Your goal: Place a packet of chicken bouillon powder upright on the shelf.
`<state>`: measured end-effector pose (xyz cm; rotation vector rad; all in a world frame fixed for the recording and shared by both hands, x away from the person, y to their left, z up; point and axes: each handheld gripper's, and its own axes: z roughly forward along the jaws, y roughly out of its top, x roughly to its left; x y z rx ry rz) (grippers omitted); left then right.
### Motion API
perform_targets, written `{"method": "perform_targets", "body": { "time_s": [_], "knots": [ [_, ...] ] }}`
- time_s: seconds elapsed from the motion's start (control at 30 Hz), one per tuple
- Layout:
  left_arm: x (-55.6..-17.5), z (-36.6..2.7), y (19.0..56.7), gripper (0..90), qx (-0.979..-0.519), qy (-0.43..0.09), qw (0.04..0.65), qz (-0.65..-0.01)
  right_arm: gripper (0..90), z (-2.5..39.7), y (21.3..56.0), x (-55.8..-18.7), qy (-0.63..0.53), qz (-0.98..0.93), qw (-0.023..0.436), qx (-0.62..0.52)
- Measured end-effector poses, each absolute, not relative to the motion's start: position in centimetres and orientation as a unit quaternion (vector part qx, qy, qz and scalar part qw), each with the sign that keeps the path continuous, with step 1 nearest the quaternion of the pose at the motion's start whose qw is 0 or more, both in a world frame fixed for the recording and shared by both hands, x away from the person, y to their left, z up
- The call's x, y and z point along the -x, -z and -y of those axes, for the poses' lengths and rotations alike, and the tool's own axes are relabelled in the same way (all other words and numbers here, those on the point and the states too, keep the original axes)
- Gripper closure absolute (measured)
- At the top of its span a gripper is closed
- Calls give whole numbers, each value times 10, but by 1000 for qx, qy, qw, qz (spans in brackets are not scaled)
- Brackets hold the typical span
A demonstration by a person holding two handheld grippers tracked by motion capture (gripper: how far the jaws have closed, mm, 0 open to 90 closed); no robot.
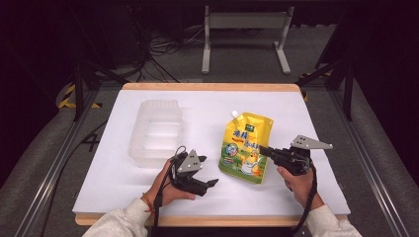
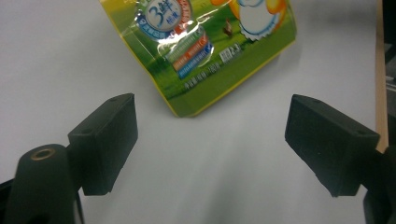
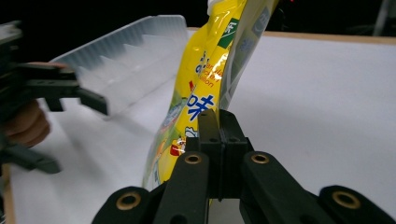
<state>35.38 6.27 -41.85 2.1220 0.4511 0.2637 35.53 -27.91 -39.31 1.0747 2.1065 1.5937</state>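
Right gripper [image 1: 265,151] pinching the yellow spouted pouch's [image 1: 245,145] 3 o'clock edge, jaws closed on it, left gripper [image 1: 213,183] resting open on the white desk [image 1: 306,123], pointing toward 3 o'clock, clear plastic tray [image 1: 155,131] at 12.

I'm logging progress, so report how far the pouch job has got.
Done: the right tool is shut on the edge of the yellow pouch. In hand: the pouch's gripped edge appears raised in the right gripper view. The left tool is open beside it, holding nothing. Left, probably: moving the pouch into the clear tray, which has nothing in it.
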Motion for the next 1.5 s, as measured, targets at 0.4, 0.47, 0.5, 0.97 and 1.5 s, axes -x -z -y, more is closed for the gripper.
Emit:
{"method": "perform_targets", "body": {
  "time_s": [0.4,0.47,0.5,0.97,1.5],
  "knots": [
    [-391,-40,416,158,-837,-65,494,-225,900,261,376,-333,-574,-757,153,-273],
    [-392,-40,415,198,-839,-71,492,-222,900,261,376,-332,-575,-757,153,-271],
    [-392,-41,412,234,-834,-72,502,-217,900,259,376,-330,-576,-757,153,-266],
    [-385,-56,396,820,-815,-123,527,-207,900,253,370,-327,-570,-759,180,-258],
    [-374,-76,370,853,-806,-200,513,-217,900,216,352,-333,-542,-784,216,-213]
  ]
}}
